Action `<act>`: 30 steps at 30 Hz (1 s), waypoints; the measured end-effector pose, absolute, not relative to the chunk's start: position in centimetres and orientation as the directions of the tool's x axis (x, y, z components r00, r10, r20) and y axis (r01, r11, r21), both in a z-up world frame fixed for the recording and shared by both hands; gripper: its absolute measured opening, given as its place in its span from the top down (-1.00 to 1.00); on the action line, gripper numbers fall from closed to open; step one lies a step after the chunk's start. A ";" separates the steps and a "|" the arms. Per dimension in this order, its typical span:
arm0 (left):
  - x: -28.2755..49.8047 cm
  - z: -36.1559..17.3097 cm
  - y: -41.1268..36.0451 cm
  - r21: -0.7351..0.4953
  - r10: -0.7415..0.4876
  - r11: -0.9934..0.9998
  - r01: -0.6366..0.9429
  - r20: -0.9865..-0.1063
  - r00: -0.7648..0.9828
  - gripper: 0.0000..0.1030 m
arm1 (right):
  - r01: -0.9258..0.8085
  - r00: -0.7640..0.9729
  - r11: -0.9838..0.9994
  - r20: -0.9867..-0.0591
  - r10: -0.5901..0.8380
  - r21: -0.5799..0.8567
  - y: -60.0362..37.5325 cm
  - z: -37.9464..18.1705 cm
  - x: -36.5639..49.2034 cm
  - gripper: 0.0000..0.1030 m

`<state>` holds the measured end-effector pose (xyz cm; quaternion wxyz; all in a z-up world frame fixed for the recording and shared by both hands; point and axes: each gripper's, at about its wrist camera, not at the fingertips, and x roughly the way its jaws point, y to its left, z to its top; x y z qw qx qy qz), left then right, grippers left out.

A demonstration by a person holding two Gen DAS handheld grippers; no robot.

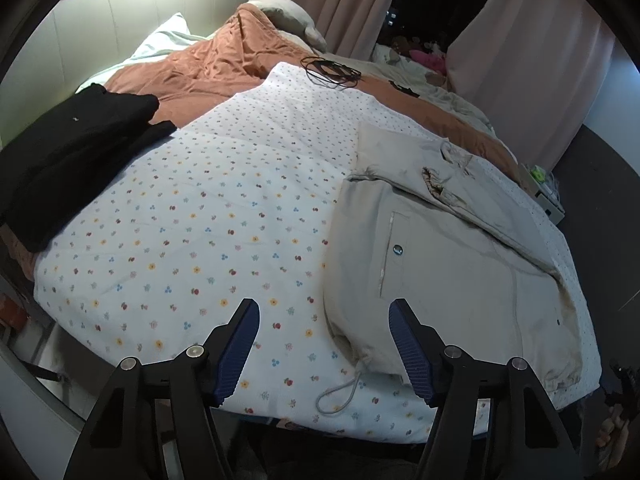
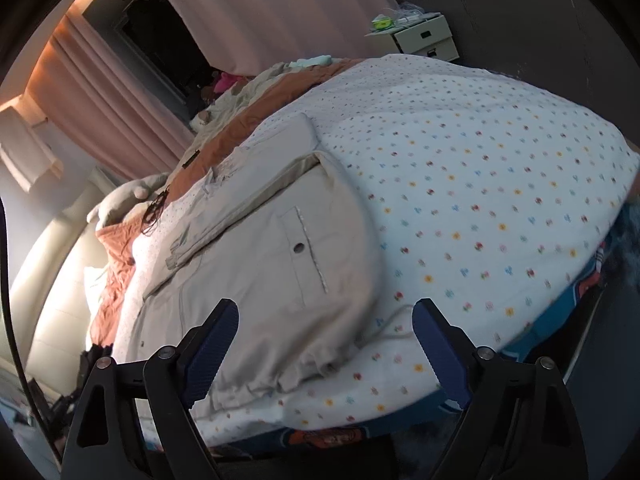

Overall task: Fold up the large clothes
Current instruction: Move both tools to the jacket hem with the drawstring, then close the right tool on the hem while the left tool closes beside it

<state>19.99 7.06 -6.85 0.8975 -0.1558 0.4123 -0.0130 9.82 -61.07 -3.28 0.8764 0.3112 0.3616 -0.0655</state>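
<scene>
Bed: floral quilt carries beige jacket, black garment.

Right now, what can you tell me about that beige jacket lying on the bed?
The beige jacket looks like thin woven cotton or nylon. It lies flat and partly folded on the floral quilt, one elastic-cuffed sleeve laid across its body. A flap pocket with a metal snap faces up, and a hem drawcord loops onto the quilt. Neither gripper touches it.
</scene>
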 end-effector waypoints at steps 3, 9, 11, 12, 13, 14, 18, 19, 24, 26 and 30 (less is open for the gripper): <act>19.3 -7.8 7.2 -0.313 -0.175 0.944 -0.106 -0.745 0.644 -0.18 | 0.343 0.730 0.782 -0.672 0.127 0.521 -61.4 -4.6 8.8 -0.72; 19.1 -9.7 7.6 -0.354 -0.209 0.928 -0.118 -0.755 0.621 -0.18 | 0.349 0.726 0.747 -0.667 0.166 0.566 -61.3 -7.0 8.1 -0.70; 19.3 -10.2 7.7 -0.366 -0.218 0.923 -0.121 -0.756 0.618 -0.17 | 0.351 0.721 0.737 -0.669 0.182 0.578 -61.1 -7.8 8.5 -0.67; 19.5 -10.5 7.6 -0.374 -0.226 0.920 -0.120 -0.755 0.616 -0.15 | 0.351 0.718 0.733 -0.670 0.188 0.582 -61.1 -8.1 8.7 -0.63; 19.7 -10.8 7.5 -0.381 -0.234 0.917 -0.119 -0.755 0.613 -0.11 | 0.350 0.716 0.728 -0.669 0.198 0.590 -61.0 -8.5 9.0 -0.61; 19.9 -11.0 7.3 -0.388 -0.242 0.914 -0.118 -0.756 0.608 -0.07 | 0.347 0.715 0.723 -0.667 0.209 0.598 -61.0 -8.7 9.3 -0.61; 21.3 -12.5 6.5 -0.418 -0.280 0.901 -0.115 -0.763 0.582 0.04 | 0.336 0.708 0.702 -0.660 0.252 0.628 -60.7 -9.7 10.8 -0.59; 21.7 -12.9 6.3 -0.429 -0.293 0.896 -0.115 -0.765 0.574 0.06 | 0.338 0.704 0.687 -0.658 0.270 0.643 -60.7 -10.1 11.1 -0.58; 23.5 -14.9 5.9 -0.490 -0.353 0.860 -0.138 -0.770 0.532 0.06 | 0.331 0.709 0.569 -0.597 0.376 0.753 -60.1 -12.4 12.5 -0.55; 24.3 -15.5 5.7 -0.490 -0.357 0.859 -0.147 -0.780 0.514 0.06 | 0.334 0.696 0.561 -0.600 0.395 0.757 -59.5 -13.0 13.5 -0.55; 26.5 -16.4 5.6 -0.501 -0.368 0.848 -0.171 -0.790 0.490 0.06 | 0.334 0.702 0.545 -0.588 0.401 0.770 -59.1 -13.4 15.1 -0.54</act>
